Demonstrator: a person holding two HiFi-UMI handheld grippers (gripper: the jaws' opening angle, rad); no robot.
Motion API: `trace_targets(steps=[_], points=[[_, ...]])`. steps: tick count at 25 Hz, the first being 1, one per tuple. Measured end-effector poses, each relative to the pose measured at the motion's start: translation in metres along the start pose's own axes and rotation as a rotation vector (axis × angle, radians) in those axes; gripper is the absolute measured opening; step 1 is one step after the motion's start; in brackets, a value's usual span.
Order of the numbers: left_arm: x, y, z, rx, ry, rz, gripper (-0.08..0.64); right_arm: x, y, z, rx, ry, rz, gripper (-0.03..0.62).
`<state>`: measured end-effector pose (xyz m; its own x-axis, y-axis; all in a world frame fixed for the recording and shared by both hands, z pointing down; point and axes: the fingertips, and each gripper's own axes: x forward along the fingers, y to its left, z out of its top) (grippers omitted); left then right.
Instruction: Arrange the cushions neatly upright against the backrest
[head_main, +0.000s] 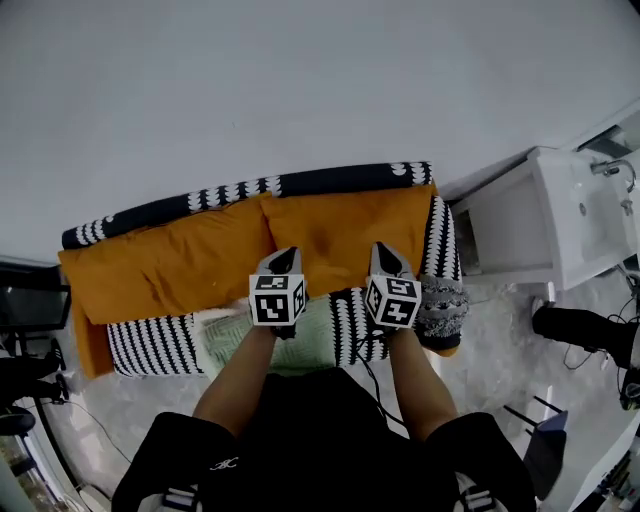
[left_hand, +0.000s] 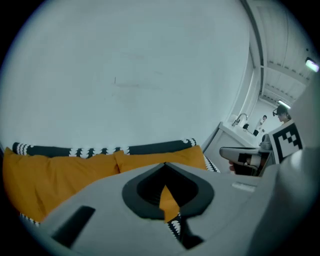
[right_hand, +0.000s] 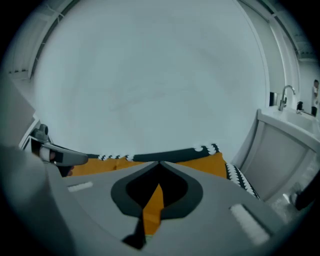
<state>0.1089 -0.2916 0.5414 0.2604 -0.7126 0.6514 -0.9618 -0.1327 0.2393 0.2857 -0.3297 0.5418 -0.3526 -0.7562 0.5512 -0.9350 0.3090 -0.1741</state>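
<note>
Two orange cushions lean side by side on the backrest (head_main: 330, 180) of a black-and-white patterned sofa. The left cushion (head_main: 165, 265) is rumpled. The right cushion (head_main: 345, 225) also shows in the left gripper view (left_hand: 165, 159) and in the right gripper view (right_hand: 205, 167). My left gripper (head_main: 288, 253) hovers over the right cushion's lower left part, and my right gripper (head_main: 385, 248) over its lower right. Both point at the backrest. Seen along their own jaws, the left gripper (left_hand: 163, 164) and the right gripper (right_hand: 159, 164) have their tips together, and I see nothing pinched between them.
A pale green cloth (head_main: 235, 335) lies on the seat under my forearms. A grey knitted cushion (head_main: 440, 305) sits at the sofa's right end. A white cabinet with a sink (head_main: 560, 215) stands to the right, and dark equipment (head_main: 30, 305) stands to the left. A plain wall rises behind the sofa.
</note>
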Motion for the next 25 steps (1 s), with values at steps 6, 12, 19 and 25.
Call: trace_targets(steps=[6,12,19,25], points=[[-0.07,-0.02,0.066,0.054,-0.151,-0.06,0.008,-0.055,0.078,0.076,0.004,-0.186,0.062,0.005],[-0.135,0.001,0.114,0.046,-0.277,-0.056,0.008,-0.098,0.14,0.13,0.012,-0.31,0.069,0.006],[-0.185,0.017,0.157,0.048,-0.362,-0.079,0.008,-0.126,0.188,0.181,-0.024,-0.399,0.112,0.005],[-0.21,0.017,0.189,0.121,-0.439,-0.073,0.008,-0.141,0.208,0.214,-0.047,-0.469,0.131,0.005]])
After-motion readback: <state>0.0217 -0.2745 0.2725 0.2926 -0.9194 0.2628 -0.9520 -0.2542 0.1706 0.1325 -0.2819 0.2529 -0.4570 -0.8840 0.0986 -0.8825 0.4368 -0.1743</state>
